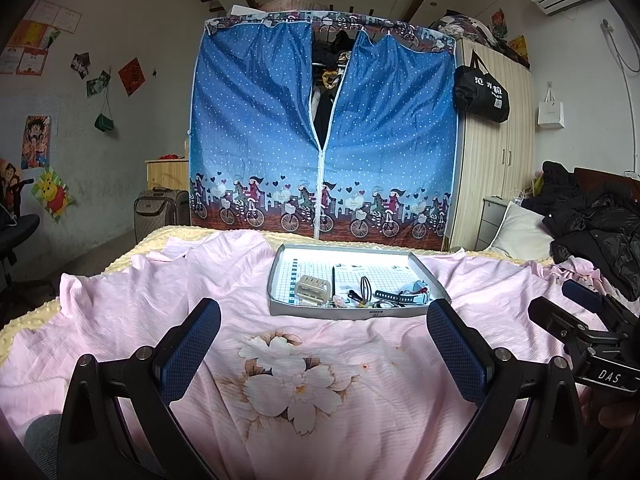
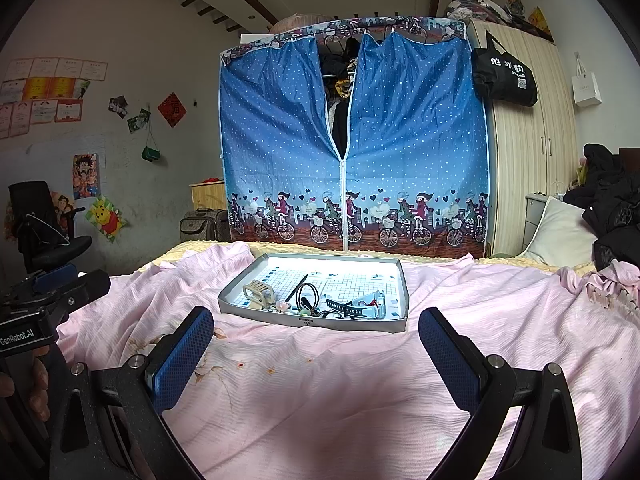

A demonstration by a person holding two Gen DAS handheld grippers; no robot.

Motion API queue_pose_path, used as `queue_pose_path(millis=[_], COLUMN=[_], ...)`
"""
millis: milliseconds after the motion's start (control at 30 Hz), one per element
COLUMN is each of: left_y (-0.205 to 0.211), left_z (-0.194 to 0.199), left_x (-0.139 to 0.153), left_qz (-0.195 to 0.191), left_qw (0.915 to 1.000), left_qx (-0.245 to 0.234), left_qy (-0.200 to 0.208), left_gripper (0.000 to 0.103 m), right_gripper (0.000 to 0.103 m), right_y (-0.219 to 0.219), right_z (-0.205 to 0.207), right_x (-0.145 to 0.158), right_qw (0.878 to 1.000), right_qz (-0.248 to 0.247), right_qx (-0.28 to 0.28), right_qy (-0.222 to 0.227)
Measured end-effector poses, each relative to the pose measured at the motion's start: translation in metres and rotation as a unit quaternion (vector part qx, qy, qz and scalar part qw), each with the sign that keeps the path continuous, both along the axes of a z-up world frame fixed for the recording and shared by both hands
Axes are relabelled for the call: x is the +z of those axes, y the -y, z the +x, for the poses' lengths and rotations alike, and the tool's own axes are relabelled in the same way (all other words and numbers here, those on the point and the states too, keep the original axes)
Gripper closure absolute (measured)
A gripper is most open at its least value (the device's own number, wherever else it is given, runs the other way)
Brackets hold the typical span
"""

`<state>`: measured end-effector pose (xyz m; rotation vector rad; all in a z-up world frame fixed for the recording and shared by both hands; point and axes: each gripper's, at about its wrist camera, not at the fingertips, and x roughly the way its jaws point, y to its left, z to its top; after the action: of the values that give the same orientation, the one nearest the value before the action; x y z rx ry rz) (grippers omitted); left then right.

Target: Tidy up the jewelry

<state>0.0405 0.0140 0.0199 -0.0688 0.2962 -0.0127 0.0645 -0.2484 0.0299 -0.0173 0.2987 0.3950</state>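
Tray (image 1: 356,312) of jewelry ahead, grippers spread, apart

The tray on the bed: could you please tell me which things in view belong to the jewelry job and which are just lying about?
Belongs to the job:
tray
beige hair claw
black hair ties
dark strap

Just lying about:
pillow
black coats
suitcase
black bag

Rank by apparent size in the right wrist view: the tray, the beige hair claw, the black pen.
1. tray, by far the largest.
2. and 3. beige hair claw and black pen: too alike to rank; the claw is bulkier, the pen longer but thin.
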Motion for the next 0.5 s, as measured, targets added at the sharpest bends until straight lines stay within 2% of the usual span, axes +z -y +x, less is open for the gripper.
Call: queue_pose_path(millis=[267,400,500], left_y=[-0.0024,-0.0002,-0.0013], left_z=[0.0006,-0.0007,-0.0007], left_x=[-0.0021,0.0001,-0.0019], left_qz=[-0.006,0.004,0.000], left_qw=[1.0000,0.9987,0.9990], left_qx=[0.001,0.049,0.043], left_qy=[-0.006,-0.012,-0.016], left_gripper=[0.002,0.002,0.002], right_gripper=[0.000,0.000,0.000], right_y=[-0.0001,0.0001,0.0000], right_z=[0.0000,-0.0001,-0.0003], right_x=[0.0000,0.0002,0.0002], right_qw=[1.000,1.000,1.000], right_qz=[-0.002,-0.001,-0.001], right_qx=[0.000,0.000,0.000], right_qy=[-0.001,0.000,0.000])
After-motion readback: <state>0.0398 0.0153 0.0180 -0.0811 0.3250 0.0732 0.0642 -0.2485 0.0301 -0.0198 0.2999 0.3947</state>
